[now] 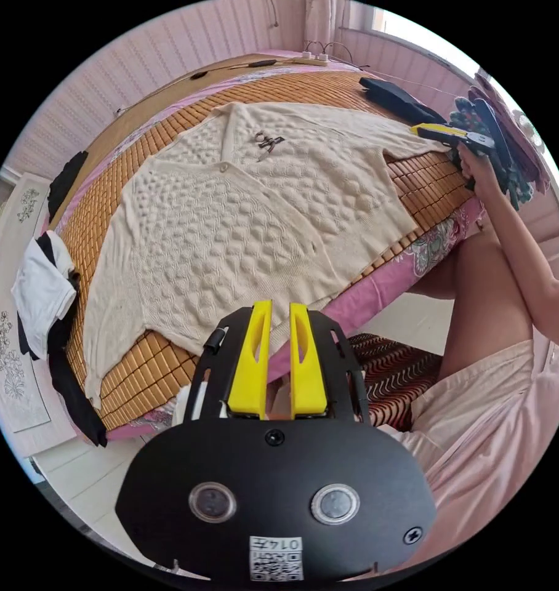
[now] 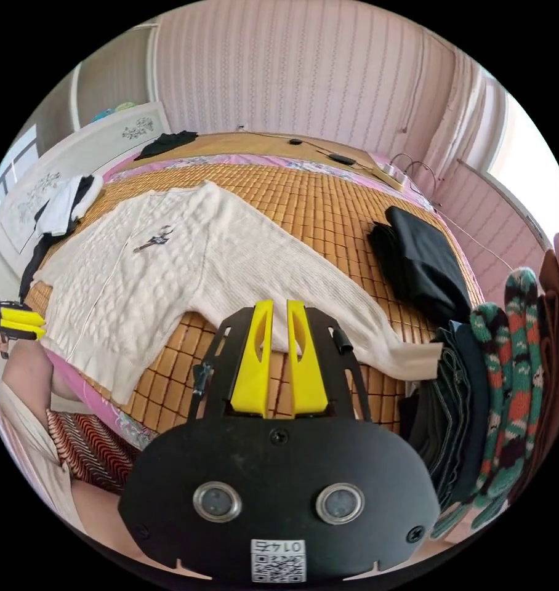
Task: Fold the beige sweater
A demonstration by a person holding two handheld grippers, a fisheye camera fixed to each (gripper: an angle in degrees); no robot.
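Observation:
The beige sweater (image 1: 242, 215) lies spread flat, front up, on a bamboo mat (image 1: 138, 351) covering a bed. My left gripper (image 1: 281, 303) hovers just off the near hem, its jaws nearly together with nothing between them. In the right gripper view the sweater (image 2: 138, 271) stretches one sleeve (image 2: 341, 308) toward the bed's edge. My right gripper (image 2: 279, 301) hangs right above that sleeve, jaws likewise close together and empty. The right gripper (image 1: 442, 132) is also seen at the sleeve end, held in a hand. The left gripper (image 2: 21, 324) is seen beside the hem.
A small dark metal item (image 1: 268, 143) rests on the sweater's chest. A folded black garment (image 2: 421, 258) lies on the mat past the sleeve. Stacked clothes with a green-orange knit (image 2: 513, 369) crowd the right. White and black clothes (image 1: 42, 289) hang off the far side. A person's leg (image 1: 482, 295) stands beside the bed.

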